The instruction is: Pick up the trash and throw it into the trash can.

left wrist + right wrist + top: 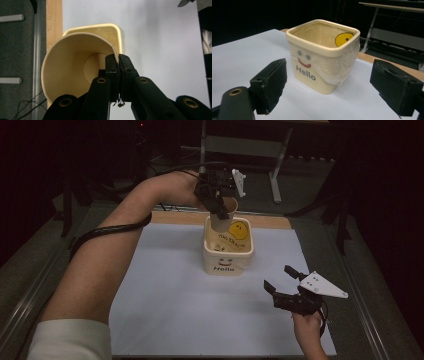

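A cream square pot (227, 255) (324, 53) with a smiley face and the word "Hello" stands on the white sheet near the table's far edge. A clear plastic liner wraps its rim. My left gripper (220, 207) (118, 62) is shut on the rim of a tan paper cup (223, 217) (72, 67), held tilted just above the pot's back left corner. In the left gripper view the cup is empty inside, with the pot (113, 32) below it. My right gripper (284, 279) (328, 82) rests open on the sheet, right of and nearer than the pot, jaws facing it.
The white sheet (170, 285) covers the table, with a wooden strip (270, 221) along its far edge. A black cable (105, 231) trails over the left forearm. Dark floor and grey metal furniture legs (274, 180) lie beyond the table.
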{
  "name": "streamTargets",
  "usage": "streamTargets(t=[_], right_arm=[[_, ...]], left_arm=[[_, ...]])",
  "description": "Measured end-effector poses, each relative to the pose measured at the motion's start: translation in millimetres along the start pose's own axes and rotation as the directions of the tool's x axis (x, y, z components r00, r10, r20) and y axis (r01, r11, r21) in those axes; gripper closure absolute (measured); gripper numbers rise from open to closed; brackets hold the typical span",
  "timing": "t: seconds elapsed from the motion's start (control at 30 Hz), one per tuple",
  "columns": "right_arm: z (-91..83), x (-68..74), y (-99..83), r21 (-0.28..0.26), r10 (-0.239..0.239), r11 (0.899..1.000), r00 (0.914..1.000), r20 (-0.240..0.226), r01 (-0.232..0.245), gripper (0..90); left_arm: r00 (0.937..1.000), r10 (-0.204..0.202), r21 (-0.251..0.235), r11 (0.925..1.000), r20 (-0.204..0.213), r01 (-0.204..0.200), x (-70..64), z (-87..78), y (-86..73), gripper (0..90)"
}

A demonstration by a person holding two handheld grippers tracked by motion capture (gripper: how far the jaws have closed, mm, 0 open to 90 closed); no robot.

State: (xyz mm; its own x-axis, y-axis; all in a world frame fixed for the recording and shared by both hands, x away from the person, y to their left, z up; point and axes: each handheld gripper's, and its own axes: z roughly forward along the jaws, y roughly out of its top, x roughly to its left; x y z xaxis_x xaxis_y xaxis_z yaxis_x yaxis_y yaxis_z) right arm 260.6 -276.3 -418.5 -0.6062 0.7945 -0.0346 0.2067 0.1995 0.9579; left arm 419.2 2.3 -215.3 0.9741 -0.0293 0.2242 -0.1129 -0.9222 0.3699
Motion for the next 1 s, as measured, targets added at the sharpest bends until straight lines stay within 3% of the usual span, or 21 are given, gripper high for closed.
streamTargets(t=[0.5, 0.6, 1.0], right_arm=[[-0.9, -1.9, -1.0, -0.003, 0.001, 1.000, 1.0000, -0.001, -0.001, 14.0], [-1.1, -2.3, -1.3, -0.001, 0.000, 1.000, 1.0000, -0.003, 0.000, 14.0], [-1.6, -1.3, -1.4, -0.003, 0.000, 1.000, 1.0000, -0.007, 0.000, 14.0]], left_arm=[[0.9995, -0.028, -0.005, 0.9996, -0.013, 0.028, 21.9, 16.9, 7.4, 88.3], [0.9992, -0.041, -0.045, 0.9982, -0.001, 0.041, 25.6, 19.9, 8.3, 88.3], [0.9987, -0.052, -0.016, 0.9985, -0.005, 0.052, 36.0, 39.4, 12.3, 87.8]])
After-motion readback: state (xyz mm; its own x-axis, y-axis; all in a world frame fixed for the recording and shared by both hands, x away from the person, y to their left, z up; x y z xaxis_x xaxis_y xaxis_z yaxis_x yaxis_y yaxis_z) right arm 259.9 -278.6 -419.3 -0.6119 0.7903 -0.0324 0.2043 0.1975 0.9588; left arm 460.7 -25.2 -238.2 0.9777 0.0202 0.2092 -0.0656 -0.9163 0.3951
